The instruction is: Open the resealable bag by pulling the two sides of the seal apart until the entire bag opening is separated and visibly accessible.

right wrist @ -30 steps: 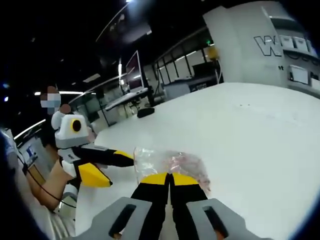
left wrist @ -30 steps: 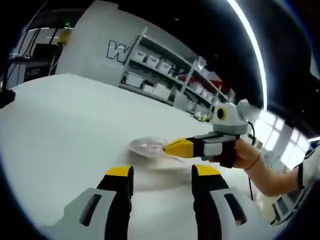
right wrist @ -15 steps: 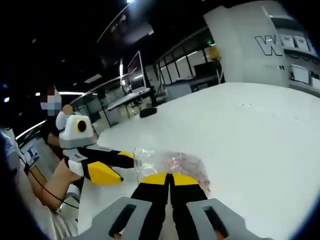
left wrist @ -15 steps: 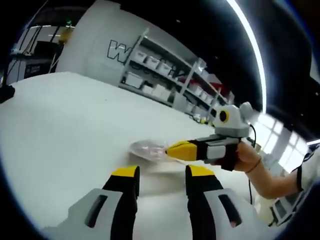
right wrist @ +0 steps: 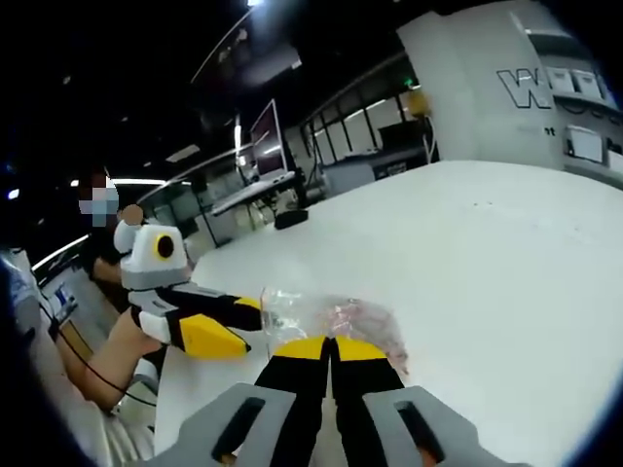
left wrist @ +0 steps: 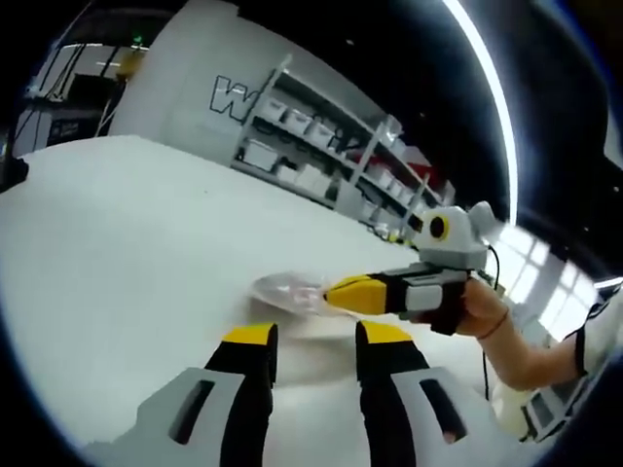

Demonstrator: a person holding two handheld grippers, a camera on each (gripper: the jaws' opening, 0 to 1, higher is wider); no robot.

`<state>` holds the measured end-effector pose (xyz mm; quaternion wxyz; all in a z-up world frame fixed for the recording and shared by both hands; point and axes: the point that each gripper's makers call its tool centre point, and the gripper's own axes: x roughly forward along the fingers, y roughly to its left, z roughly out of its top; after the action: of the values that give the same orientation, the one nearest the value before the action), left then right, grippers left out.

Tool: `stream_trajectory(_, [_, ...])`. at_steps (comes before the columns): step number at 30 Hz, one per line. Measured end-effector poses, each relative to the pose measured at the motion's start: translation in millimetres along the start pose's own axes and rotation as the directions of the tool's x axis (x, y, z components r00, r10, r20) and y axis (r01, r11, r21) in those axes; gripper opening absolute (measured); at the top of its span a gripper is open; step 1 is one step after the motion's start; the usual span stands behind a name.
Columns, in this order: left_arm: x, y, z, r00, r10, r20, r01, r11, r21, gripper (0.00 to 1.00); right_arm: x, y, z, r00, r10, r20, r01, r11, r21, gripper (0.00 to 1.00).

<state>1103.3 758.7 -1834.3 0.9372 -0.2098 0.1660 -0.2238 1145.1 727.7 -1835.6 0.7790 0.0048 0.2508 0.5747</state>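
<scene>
A clear resealable bag (left wrist: 284,287) with pinkish contents lies on the white table (left wrist: 117,233). In the left gripper view my left gripper (left wrist: 316,337) hovers just short of the bag, its yellow-tipped jaws apart with nothing between them. My right gripper (left wrist: 329,291) reaches in from the right and is shut on the bag's near edge. In the right gripper view my right gripper (right wrist: 329,346) pinches the bag (right wrist: 336,314) at its rim. The left gripper (right wrist: 251,327) comes in from the left, open, its upper jaw close to the bag's left corner.
Shelves with white bins (left wrist: 311,146) stand behind the table. A hand (left wrist: 482,313) holds the right gripper. A dark object (right wrist: 290,219) lies at the table's (right wrist: 506,253) far end, with desks and a person beyond.
My left gripper's jaws have narrowed and it has moved closer to the bag. The right gripper still pinches the bag in the same spot.
</scene>
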Motion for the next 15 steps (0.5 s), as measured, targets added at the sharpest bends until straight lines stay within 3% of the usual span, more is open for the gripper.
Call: stream_trajectory(15, [-0.5, 2.9, 1.9, 1.0, 0.006, 0.006, -0.006, 1.0, 0.004, 0.27, 0.4, 4.7, -2.1, 1.0, 0.005, -0.007, -0.005, 1.0, -0.004, 0.0])
